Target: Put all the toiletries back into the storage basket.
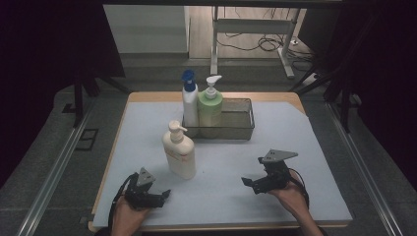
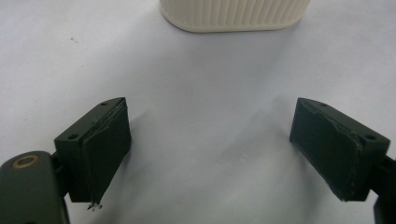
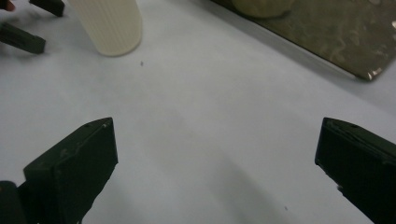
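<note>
A cream pump bottle (image 1: 179,152) stands upright on the white mat, just in front of the basket's left end. My left gripper (image 1: 162,196) is low at the near left, open and empty, pointing at the bottle's ribbed base (image 2: 233,14) a short way ahead of its jaws (image 2: 210,114). My right gripper (image 1: 250,184) is held above the mat at the near right, open with nothing between its jaws (image 3: 215,128). It looks leftward across the mat toward the cream bottle (image 3: 109,25) and the left gripper (image 3: 28,28) beyond.
A wire mesh basket (image 1: 231,132) sits at the back of the mat and holds a white bottle with a blue pump (image 1: 190,101) and a green pump bottle (image 1: 210,105). The basket's corner (image 3: 327,37) lies ahead and right of my right gripper. The white mat (image 1: 285,147) covers the wooden table.
</note>
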Available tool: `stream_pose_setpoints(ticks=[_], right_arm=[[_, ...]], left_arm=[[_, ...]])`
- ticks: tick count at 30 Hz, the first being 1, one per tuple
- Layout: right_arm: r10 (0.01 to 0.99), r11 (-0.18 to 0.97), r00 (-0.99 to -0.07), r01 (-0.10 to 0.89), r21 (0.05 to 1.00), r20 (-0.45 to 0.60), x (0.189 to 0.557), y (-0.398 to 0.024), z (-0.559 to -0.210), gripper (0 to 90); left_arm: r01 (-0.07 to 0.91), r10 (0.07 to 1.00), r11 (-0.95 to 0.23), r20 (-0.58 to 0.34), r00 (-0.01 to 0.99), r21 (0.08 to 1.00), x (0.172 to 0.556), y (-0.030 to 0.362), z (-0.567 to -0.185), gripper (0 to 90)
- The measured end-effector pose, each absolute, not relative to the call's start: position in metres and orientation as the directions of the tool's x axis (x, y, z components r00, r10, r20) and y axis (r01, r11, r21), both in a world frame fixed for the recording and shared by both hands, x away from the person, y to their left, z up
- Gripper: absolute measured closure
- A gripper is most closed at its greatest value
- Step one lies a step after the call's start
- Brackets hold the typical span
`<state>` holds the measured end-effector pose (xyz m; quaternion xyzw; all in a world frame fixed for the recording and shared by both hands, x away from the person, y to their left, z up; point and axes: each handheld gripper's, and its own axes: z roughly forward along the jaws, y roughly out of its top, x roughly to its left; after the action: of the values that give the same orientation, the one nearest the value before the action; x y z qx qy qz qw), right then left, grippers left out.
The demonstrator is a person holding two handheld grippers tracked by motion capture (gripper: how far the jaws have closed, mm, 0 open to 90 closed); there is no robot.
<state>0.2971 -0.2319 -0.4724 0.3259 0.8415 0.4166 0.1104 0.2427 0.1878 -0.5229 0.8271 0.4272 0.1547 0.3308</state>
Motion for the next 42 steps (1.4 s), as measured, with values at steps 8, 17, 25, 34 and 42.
stream_pose_setpoints(ticks=[8, 17, 25, 34, 42], right_arm=[[0.617, 0.436, -0.781, 0.442, 0.784, 0.097, 0.301, -0.212, -0.462, 0.0], [0.579, 0.451, -0.809, 0.421, 0.787, 0.101, 0.305, -0.183, -0.453, 0.0], [0.535, 0.453, -0.834, 0.420, 0.786, 0.137, 0.311, -0.156, -0.447, 0.0], [0.501, 0.461, -0.855, 0.394, 0.795, 0.133, 0.312, -0.129, -0.440, 1.3], [0.491, 0.482, -0.866, 0.363, 0.797, 0.097, 0.311, -0.104, -0.431, 5.3]], left_arm=[[0.606, 0.811, -0.412, -0.029, 0.584, 0.681, 0.243, 0.187, -0.523, 12.2], [0.604, 0.810, -0.413, -0.027, 0.586, 0.681, 0.243, 0.188, -0.523, 12.2], [0.604, 0.811, -0.411, -0.029, 0.584, 0.683, 0.243, 0.187, -0.523, 12.2], [0.604, 0.810, -0.413, -0.028, 0.585, 0.682, 0.243, 0.188, -0.523, 12.2], [0.605, 0.811, -0.411, -0.029, 0.584, 0.682, 0.243, 0.187, -0.523, 12.2]])
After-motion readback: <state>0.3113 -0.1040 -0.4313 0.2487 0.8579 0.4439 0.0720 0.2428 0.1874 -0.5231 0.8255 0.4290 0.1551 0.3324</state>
